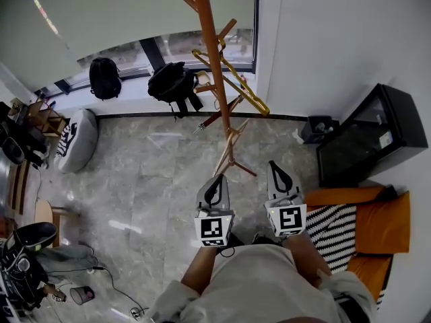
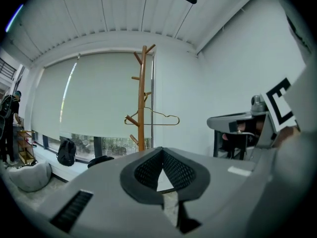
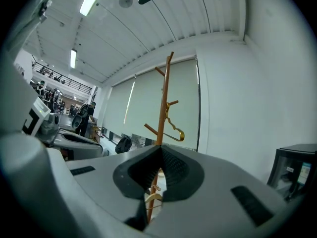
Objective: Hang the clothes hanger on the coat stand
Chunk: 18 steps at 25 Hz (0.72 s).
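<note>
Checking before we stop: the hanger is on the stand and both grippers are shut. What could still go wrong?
The hanger hangs by its hook on one peg; a knock to the stand might shake it off. The stand's feet lie just ahead of the left gripper and right gripper, so a step forward could hit them. The orange chair sits close at the right; turning could bump it.
</note>
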Each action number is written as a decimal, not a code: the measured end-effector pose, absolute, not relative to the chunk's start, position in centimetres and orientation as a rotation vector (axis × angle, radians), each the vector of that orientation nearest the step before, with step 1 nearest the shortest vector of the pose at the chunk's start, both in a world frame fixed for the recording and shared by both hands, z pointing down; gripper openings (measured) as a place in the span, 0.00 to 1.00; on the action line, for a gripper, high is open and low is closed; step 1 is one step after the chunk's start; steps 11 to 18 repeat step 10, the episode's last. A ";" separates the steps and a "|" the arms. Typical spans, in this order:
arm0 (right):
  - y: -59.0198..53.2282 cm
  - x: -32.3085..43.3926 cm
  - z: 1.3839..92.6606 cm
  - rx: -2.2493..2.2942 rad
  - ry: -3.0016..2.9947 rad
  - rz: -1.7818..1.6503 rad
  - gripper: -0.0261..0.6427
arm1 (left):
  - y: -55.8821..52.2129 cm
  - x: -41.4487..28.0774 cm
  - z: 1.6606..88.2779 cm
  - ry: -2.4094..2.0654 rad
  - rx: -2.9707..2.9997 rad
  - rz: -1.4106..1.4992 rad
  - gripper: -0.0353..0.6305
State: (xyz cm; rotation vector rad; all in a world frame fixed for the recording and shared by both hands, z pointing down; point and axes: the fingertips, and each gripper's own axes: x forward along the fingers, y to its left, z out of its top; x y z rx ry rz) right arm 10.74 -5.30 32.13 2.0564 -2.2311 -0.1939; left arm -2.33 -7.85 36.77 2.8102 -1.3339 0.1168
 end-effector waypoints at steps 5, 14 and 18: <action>-5.2 10.8 32.1 2.064 -2.217 -0.162 0.05 | -7.8 -2.5 36.6 -1.315 2.798 0.090 0.07; -5.1 10.8 32.1 2.067 -2.202 -0.171 0.05 | -8.2 -3.3 36.2 -1.343 2.817 0.113 0.06; -5.1 10.8 32.1 2.067 -2.202 -0.171 0.05 | -8.2 -3.3 36.2 -1.343 2.817 0.113 0.06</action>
